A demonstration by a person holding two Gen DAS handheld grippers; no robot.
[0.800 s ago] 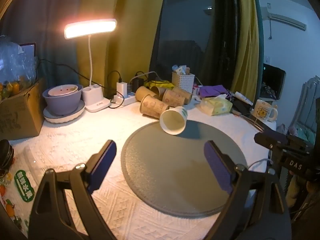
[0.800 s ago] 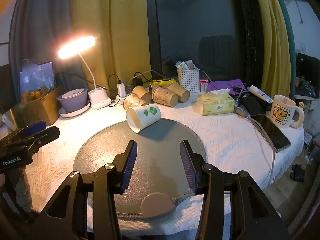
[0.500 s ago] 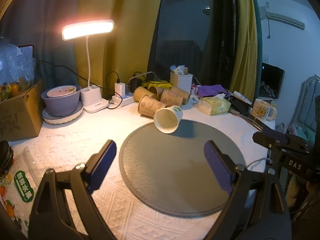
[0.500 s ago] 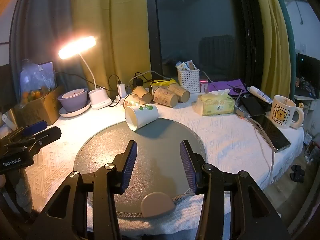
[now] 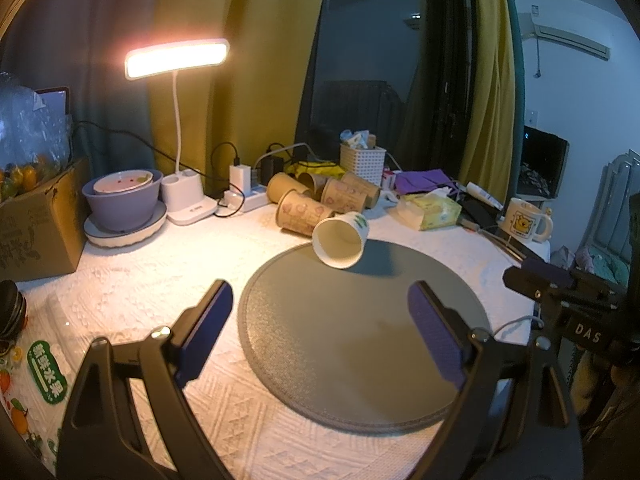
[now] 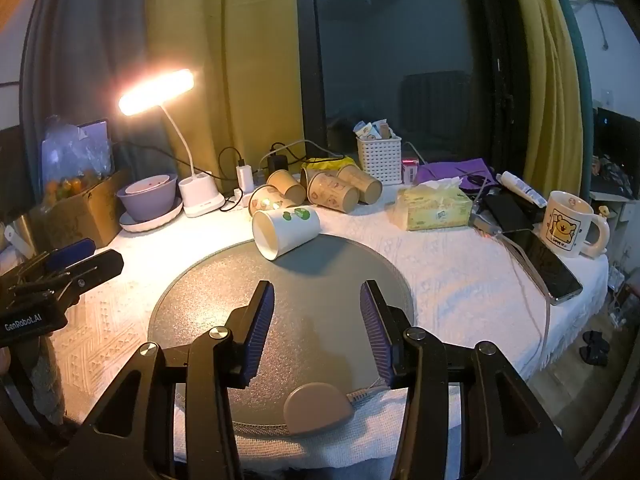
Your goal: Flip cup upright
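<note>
A white paper cup with green leaf prints [image 5: 340, 242] lies on its side at the far edge of a round grey mat [image 5: 360, 320], its mouth facing me and to the left. It also shows in the right wrist view [image 6: 285, 230]. My left gripper [image 5: 320, 320] is open and empty, low over the mat's near part, well short of the cup. My right gripper [image 6: 317, 322] is open and empty above the mat [image 6: 280, 320], also short of the cup. The left gripper's body shows at the left edge of the right wrist view [image 6: 60, 276].
Several brown paper cups [image 6: 320, 192] lie on their sides behind the white cup. A lit desk lamp [image 5: 176, 56], purple bowl [image 5: 122, 200], cardboard box [image 5: 36, 224], white basket [image 6: 378, 158], tissue pack [image 6: 434, 206], mug [image 6: 568, 224] and phone [image 6: 548, 268] stand around the mat.
Both views shifted slightly; the white cup sits a little further from both grippers, mouth turned more toward the left gripper. Both grippers stay open.
</note>
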